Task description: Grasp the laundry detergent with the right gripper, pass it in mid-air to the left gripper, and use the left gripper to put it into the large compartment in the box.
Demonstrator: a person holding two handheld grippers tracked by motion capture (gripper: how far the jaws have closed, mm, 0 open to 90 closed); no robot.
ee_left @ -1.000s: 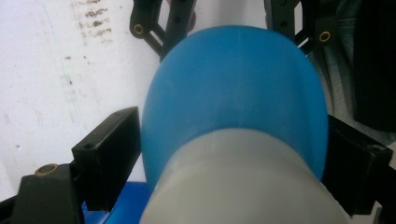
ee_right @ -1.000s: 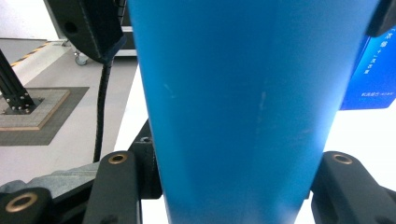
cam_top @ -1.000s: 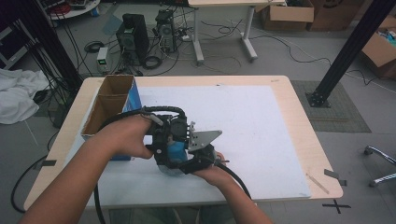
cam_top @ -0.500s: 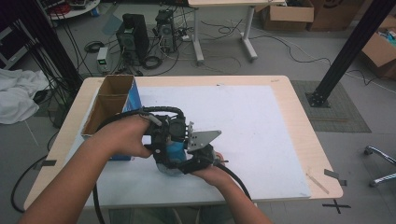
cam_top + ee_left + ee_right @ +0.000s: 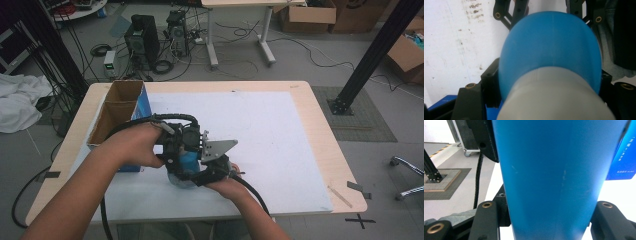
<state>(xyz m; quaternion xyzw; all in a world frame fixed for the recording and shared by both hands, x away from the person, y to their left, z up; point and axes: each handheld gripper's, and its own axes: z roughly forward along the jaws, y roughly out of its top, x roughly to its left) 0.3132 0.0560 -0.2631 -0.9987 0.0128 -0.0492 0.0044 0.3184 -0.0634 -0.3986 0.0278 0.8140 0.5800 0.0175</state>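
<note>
1. We see a blue bottle with a white cap, just right of the cardboard box, above the white surface.
2. Our right tool is pinching the bottle body, jaws tight on both sides.
3. Our left tool has just been closing; its jaws flank the bottle's capped end, pads seemingly pressing it.
4. Both hands meet beside the box's right wall.
</note>
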